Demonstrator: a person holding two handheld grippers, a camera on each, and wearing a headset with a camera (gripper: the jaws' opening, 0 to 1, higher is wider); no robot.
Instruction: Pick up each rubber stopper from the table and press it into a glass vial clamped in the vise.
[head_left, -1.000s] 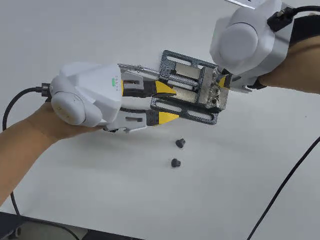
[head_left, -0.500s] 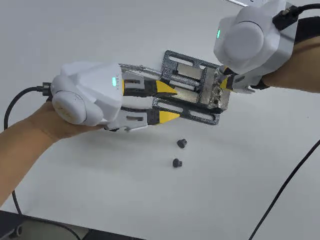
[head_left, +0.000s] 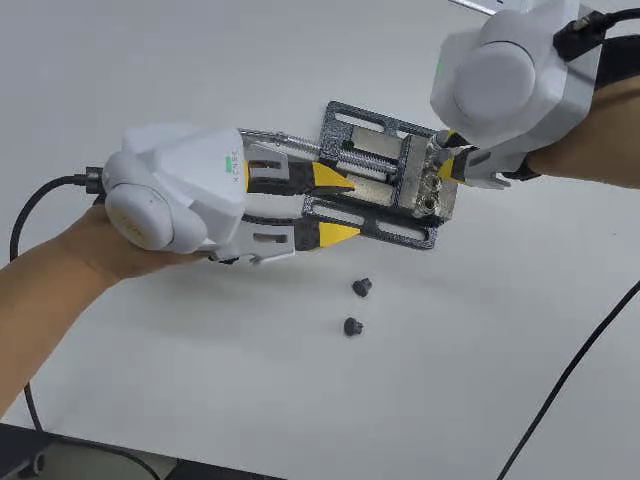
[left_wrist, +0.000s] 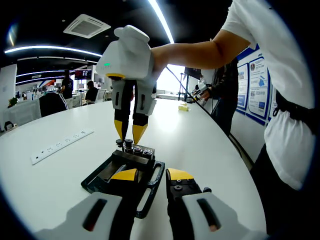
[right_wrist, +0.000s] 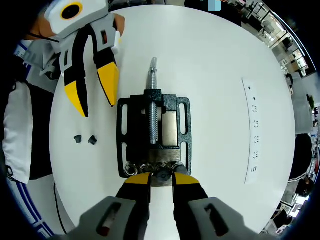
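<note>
A dark metal vise (head_left: 372, 149) clamps a row of glass vials (head_left: 430, 190) at its far jaw. My right gripper (head_left: 447, 162) stands over the end of that row, its jaws narrowed on a dark rubber stopper (left_wrist: 128, 143) at a vial's mouth (right_wrist: 162, 173). My left gripper (head_left: 338, 205) is open, its yellow tips either side of the vise's near edge, holding nothing. Two loose black stoppers (head_left: 362, 287) (head_left: 351, 326) lie on the white table in front of the vise. In the right gripper view they (right_wrist: 77, 138) (right_wrist: 92, 140) sit left of the vise (right_wrist: 170, 127).
A white power strip (right_wrist: 252, 135) lies on the table beyond the vise (left_wrist: 60, 146). Black cables trail off each gripper (head_left: 570, 370) (head_left: 20, 230). The table's near edge (head_left: 200, 462) runs along the bottom. People stand at desks in the background of the left gripper view.
My right gripper's body has shifted slightly up and to the right while its tips stay at the vials. The left gripper and loose stoppers have kept their places.
</note>
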